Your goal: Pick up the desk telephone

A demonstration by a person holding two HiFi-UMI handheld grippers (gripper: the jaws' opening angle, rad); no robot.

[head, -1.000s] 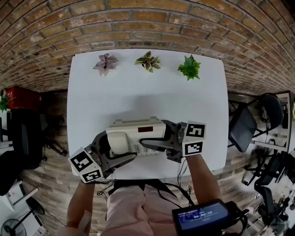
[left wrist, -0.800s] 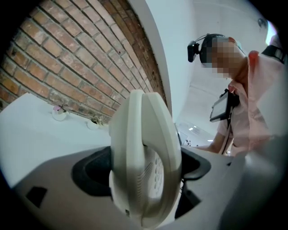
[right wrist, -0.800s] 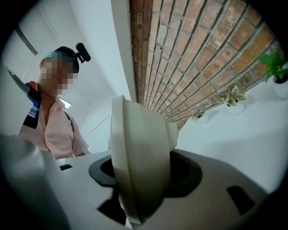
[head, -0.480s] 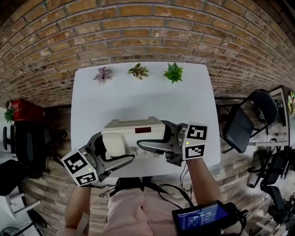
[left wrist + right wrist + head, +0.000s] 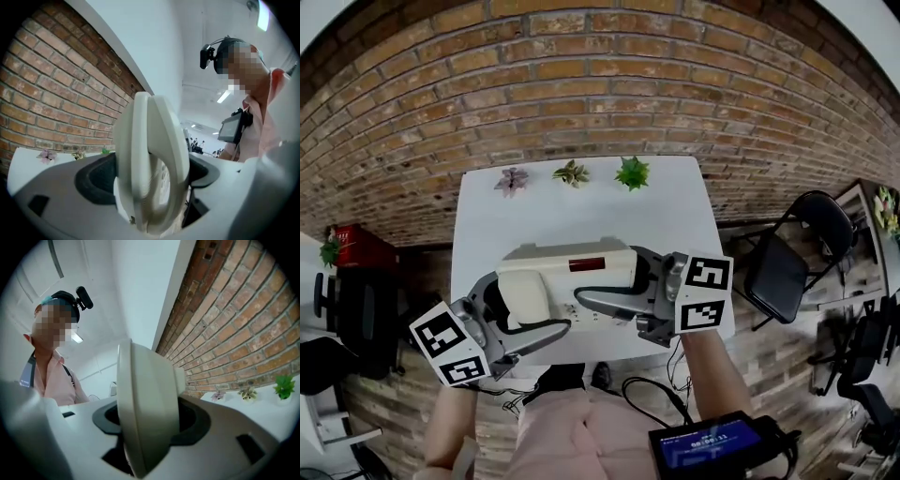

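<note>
Basically done: we've got left gripper (image 5: 520, 309) and right gripper (image 5: 614, 277) fingers clamped half-open on the desk telephone (image 5: 567, 277), apparently clear of the desk (image 5: 581, 211)

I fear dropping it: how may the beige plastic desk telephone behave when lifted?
The beige plastic desk telephone looks rigid, so it probably will not sag. Its beige handset only rests on the body and may fall off if tilted.

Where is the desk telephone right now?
Head view, centre: the desk telephone is clamped between the left tongs and right tongs, above the white table's near edge.
</note>
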